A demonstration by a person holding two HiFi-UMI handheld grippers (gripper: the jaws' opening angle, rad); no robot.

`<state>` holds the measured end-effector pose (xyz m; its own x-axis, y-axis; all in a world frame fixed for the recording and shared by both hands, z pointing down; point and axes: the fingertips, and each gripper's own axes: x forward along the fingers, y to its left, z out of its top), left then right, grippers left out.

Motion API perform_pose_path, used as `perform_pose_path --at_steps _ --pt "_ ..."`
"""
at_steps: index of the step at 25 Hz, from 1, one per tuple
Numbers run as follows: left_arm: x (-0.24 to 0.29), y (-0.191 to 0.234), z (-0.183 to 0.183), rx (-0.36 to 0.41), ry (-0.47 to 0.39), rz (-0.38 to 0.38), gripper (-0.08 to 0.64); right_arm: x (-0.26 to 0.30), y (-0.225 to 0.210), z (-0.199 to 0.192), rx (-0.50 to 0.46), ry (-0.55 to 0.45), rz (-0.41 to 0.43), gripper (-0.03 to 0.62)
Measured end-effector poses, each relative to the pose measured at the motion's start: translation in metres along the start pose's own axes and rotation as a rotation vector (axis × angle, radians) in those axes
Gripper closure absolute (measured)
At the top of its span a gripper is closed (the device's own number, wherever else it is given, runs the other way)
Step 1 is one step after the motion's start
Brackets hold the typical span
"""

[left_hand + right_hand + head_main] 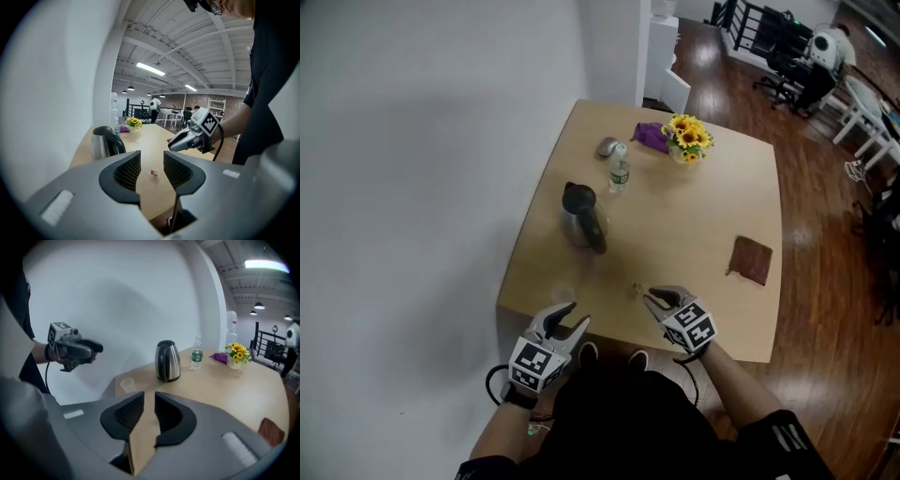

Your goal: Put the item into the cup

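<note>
Two sets of jaws stand apart and empty: left gripper point(577, 314), right gripper point(653, 296). The tiny item point(153, 173), too small to identify, lies on the table point(694, 216) at lower centre. The clear cup point(126, 385) shows faintly left of centre.

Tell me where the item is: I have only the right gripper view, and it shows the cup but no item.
Observer: The small item lies on the table just off the tips of the right gripper, to their left in the head view.
Operator: Is the left gripper holding anything?
Observer: No. Its jaws stand apart, empty; the item shows on the table beyond them.
Operator: And against the cup?
Observer: Item and cup stand apart, the item to the cup's right in the head view.
</note>
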<state>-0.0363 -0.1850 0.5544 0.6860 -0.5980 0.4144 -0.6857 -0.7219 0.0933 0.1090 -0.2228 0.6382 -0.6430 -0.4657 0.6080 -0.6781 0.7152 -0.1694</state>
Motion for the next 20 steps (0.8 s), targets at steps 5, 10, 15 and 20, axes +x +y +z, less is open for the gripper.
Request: perform_pose_path --at_steps 5,10,15,20 --pt "0.000 0.009 -0.011 -0.023 0.021 -0.016 0.413 0.047 -0.019 -0.039 -0.072 0.180 -0.026 0.500" --pt "-0.008 0.023 -0.016 -0.045 0.034 -0.006 0.413 0.083 -0.037 -0.075 -0.141 0.326 -0.072 0.500" --pt "-0.017 0.034 -0.023 -0.077 0.049 0.004 0.413 0.100 -0.046 -0.093 -0.134 0.398 -0.099 0.500" --pt "-0.025 0.046 -0.028 -0.092 0.047 0.017 0.413 0.110 -0.050 -0.102 -0.128 0.440 -0.128 0.542"
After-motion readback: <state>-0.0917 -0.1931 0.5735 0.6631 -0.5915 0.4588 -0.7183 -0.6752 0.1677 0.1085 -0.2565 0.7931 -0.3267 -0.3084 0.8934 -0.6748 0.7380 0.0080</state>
